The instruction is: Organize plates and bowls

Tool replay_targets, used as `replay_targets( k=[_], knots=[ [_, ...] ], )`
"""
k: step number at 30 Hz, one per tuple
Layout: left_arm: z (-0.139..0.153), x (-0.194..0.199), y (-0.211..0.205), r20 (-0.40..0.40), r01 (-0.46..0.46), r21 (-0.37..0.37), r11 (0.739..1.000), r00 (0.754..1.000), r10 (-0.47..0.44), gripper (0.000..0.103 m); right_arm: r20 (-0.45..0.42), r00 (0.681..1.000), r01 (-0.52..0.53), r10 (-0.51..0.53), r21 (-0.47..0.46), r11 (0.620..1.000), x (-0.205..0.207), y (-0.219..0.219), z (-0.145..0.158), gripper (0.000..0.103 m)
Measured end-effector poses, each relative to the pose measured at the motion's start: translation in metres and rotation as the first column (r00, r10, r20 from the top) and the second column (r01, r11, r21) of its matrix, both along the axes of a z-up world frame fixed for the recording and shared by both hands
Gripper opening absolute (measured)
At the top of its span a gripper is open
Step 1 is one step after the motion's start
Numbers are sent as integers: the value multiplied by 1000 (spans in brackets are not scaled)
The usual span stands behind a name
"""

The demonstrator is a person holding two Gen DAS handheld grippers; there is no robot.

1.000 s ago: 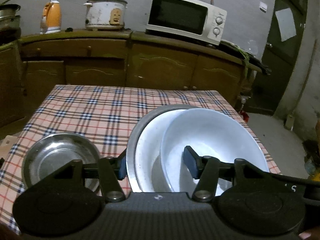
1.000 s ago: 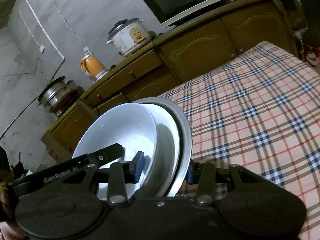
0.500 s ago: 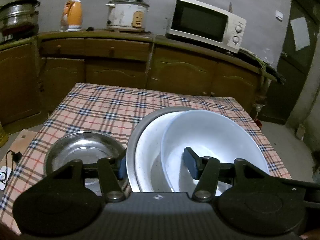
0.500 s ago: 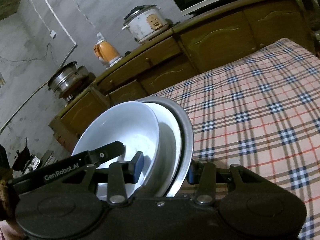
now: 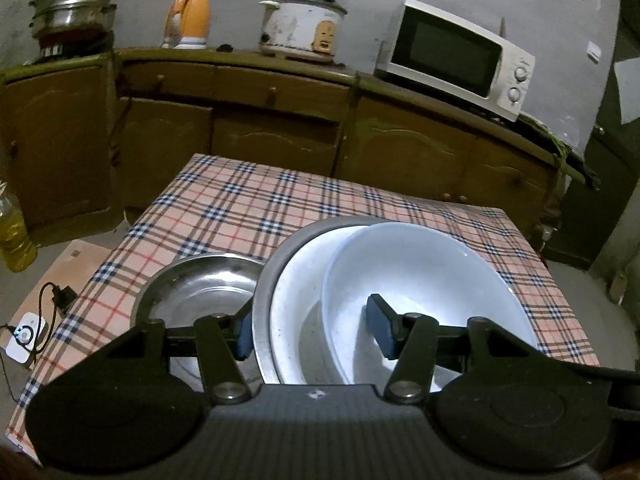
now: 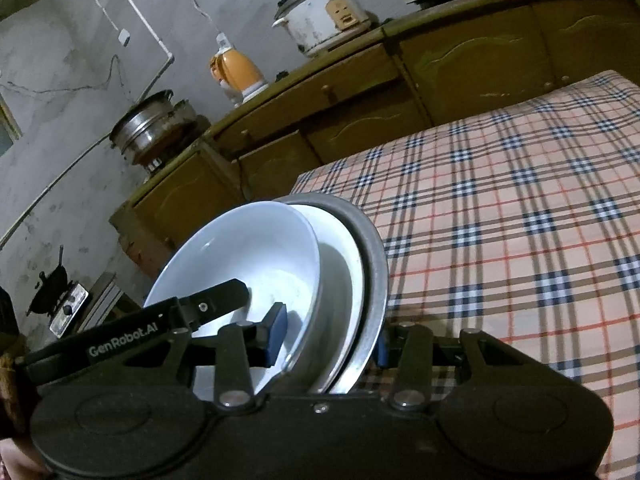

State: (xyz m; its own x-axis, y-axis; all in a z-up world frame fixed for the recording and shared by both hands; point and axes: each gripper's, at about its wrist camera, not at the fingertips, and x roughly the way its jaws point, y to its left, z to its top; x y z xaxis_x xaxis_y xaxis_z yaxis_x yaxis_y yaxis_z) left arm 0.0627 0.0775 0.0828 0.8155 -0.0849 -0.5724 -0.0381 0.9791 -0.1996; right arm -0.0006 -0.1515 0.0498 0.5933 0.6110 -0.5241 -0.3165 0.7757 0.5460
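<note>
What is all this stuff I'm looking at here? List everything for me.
white bowl: one, white, innermost of the held stack
white plate: one, white, under the bowl
metal plate: one, grey, outermost of the stack
steel dish: one, silver, on the table, left of the stack
table: one, pink plaid cloth
microwave: one, white, on the cabinet
rice cooker: one, white
kettle: one, orange
steel pot: one, silver, far left
cabinet: one, brown
left gripper: black, clamped on the stack
right gripper: black, clamped on the stack
</note>
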Motion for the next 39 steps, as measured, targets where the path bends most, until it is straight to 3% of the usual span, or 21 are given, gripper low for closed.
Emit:
replay_targets(
  k=[18, 39],
  knots=[
    [-21, 12, 49, -57, -92, -27, 995, 994, 91, 55, -43, 995, -93, 91, -38, 995, 28, 62, -22, 53],
    [-43, 43, 82, -95, -107, -9, 994, 990, 106, 56, -82, 989, -125, 121, -50, 991, 66, 105, -46, 53]
  ],
)
